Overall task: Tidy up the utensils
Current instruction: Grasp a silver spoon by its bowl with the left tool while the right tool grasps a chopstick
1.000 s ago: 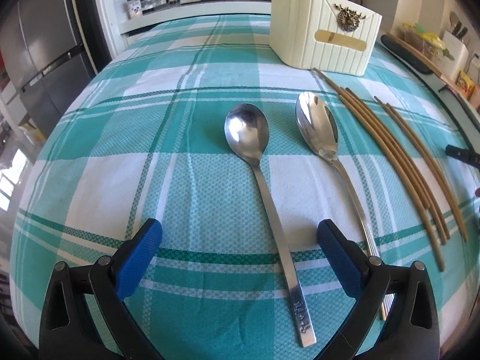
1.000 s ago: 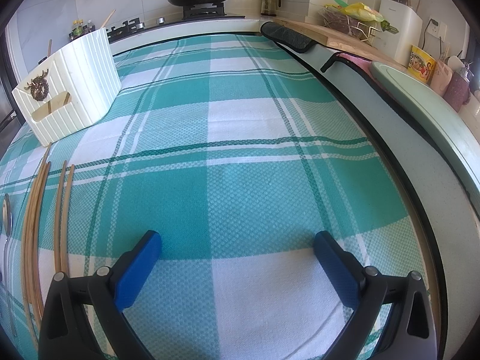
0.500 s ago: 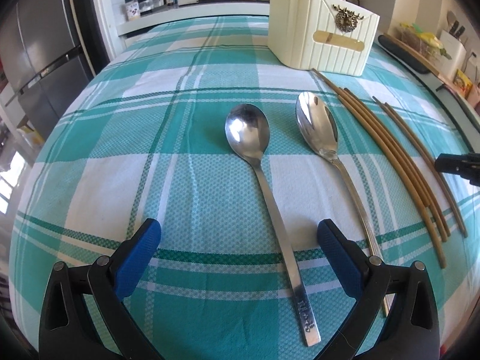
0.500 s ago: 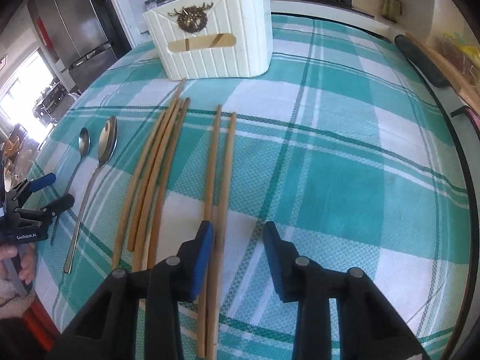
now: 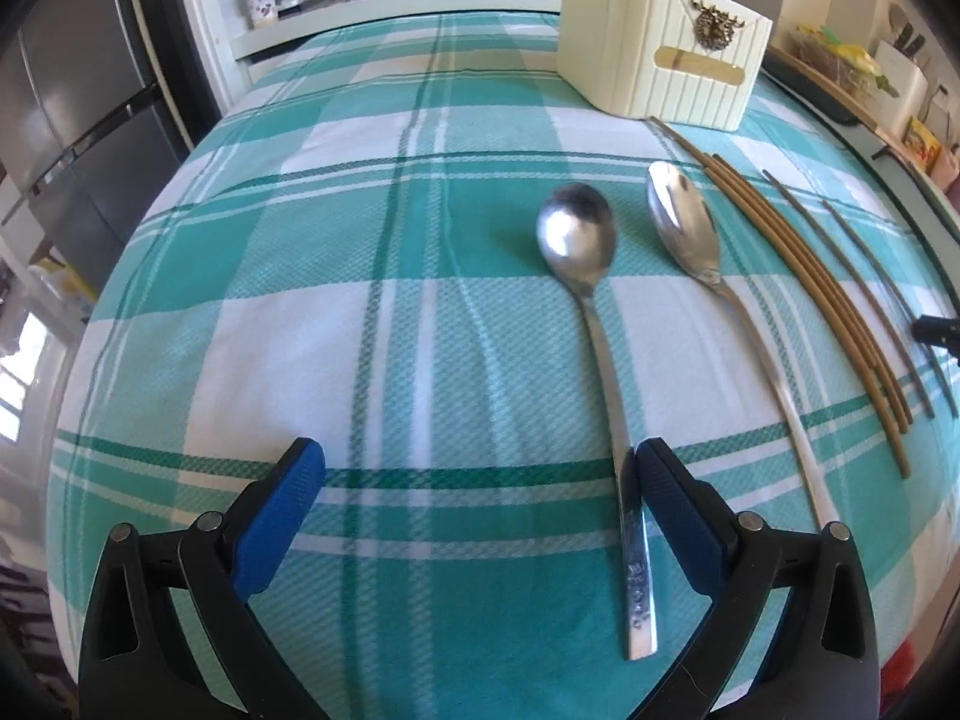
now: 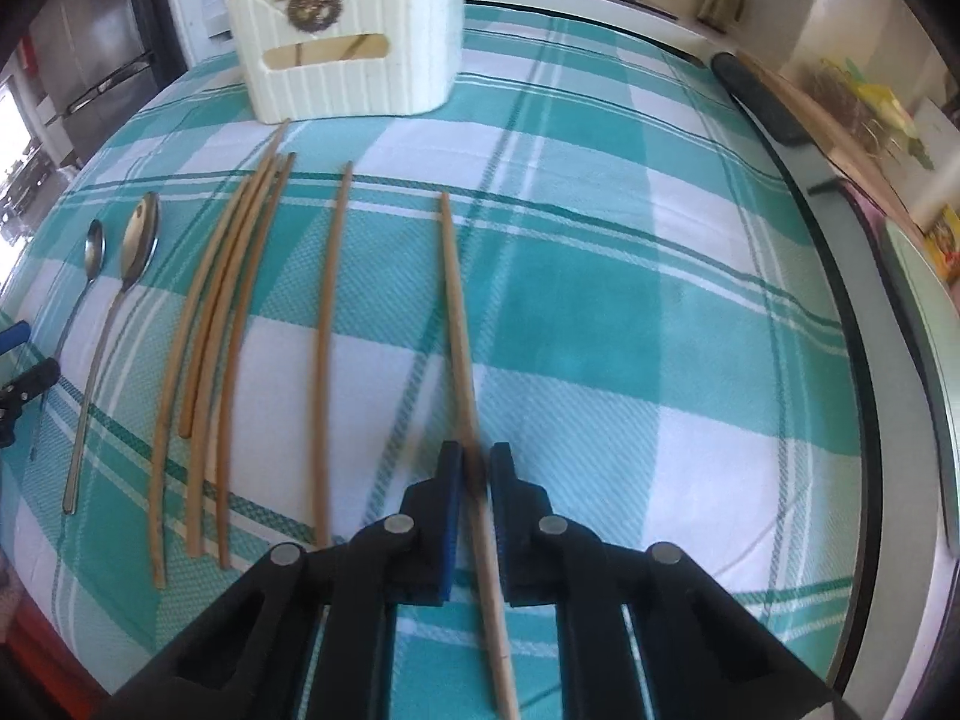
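Cloth (image 6: 600,312) with green and white squares covers the table. The right gripper (image 6: 477,468) is squeezed tight on one thin wooden stick (image 6: 459,324); the stick runs straight out ahead of its blue pads. More long brown sticks (image 6: 222,324) lie to its left, curved a little. The left gripper (image 5: 480,480) is wide open and holds nothing. A shiny metal spoon (image 5: 591,312) lies with its flat handle just inside the right pad; a second spoon (image 5: 696,252) lies further right. A ribbed cream box (image 5: 660,69) stands far ahead.
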The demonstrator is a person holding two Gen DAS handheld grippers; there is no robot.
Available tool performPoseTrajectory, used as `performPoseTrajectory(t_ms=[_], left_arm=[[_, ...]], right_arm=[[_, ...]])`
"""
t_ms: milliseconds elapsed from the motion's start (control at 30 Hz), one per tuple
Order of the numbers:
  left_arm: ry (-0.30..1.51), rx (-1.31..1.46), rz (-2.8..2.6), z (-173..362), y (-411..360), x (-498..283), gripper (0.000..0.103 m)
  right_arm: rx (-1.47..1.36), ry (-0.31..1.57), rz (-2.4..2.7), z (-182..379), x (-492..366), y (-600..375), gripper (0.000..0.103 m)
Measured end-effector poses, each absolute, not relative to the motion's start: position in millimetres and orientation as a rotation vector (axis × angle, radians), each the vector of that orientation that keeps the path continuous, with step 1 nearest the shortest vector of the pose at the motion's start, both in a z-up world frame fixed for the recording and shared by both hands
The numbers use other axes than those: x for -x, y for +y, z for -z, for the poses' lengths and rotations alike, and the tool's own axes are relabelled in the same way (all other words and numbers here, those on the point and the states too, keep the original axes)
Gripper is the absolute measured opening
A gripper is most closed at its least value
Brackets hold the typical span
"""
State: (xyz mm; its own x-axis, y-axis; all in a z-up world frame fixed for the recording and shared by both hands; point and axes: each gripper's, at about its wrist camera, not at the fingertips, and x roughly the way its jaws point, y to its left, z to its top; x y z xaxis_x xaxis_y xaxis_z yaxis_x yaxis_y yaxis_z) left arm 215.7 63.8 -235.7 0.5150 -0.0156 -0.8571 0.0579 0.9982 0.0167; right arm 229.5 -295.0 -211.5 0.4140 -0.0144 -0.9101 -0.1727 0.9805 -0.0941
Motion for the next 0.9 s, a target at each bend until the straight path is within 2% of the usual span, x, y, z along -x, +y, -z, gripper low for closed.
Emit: performPoseTrajectory(t_ms=[200, 233, 267, 333, 367, 533, 700, 800, 833, 867, 900], left_arm=[[1.081, -0.069, 0.086, 236, 86, -223, 0.103], [1.094, -0.087, 0.106, 235, 83, -226, 0.103], [1.108, -0.101, 0.135, 235, 80, -229, 0.103], [1.125, -0.132, 0.207, 235, 70, -236, 0.103], [1.126, -0.154, 0.225, 235, 66, -239, 0.103], [1.150, -0.180, 0.276, 234, 53, -264, 0.102], [1.158, -0.161, 0.267, 233, 48, -296, 0.102], [1.153, -0.183, 0.277, 233, 36, -309, 0.102], [1.146, -0.193, 0.274, 233, 31, -313, 0.099], [1.135, -0.191, 0.285, 231, 28, -315, 0.094], [1.122, -0.185, 0.304, 228, 25, -317, 0.082]], right_arm=[[0.138, 1.180, -0.075, 210, -210, -321, 0.011], [0.135, 1.182, -0.086, 209, -211, -323, 0.015], [0.140, 1.186, -0.086, 209, -212, -324, 0.028], [0.150, 1.189, -0.086, 208, -216, -325, 0.049], [0.151, 1.191, -0.105, 207, -219, -324, 0.049], [0.196, 1.241, -0.202, 212, -241, -310, 0.050], [0.228, 1.246, -0.214, 212, -275, -298, 0.047], [0.195, 1.248, -0.202, 211, -296, -297, 0.037], [0.190, 1.246, -0.194, 211, -302, -296, 0.029], [0.184, 1.246, -0.190, 210, -308, -295, 0.020], [0.173, 1.249, -0.188, 211, -313, -295, 0.015]])
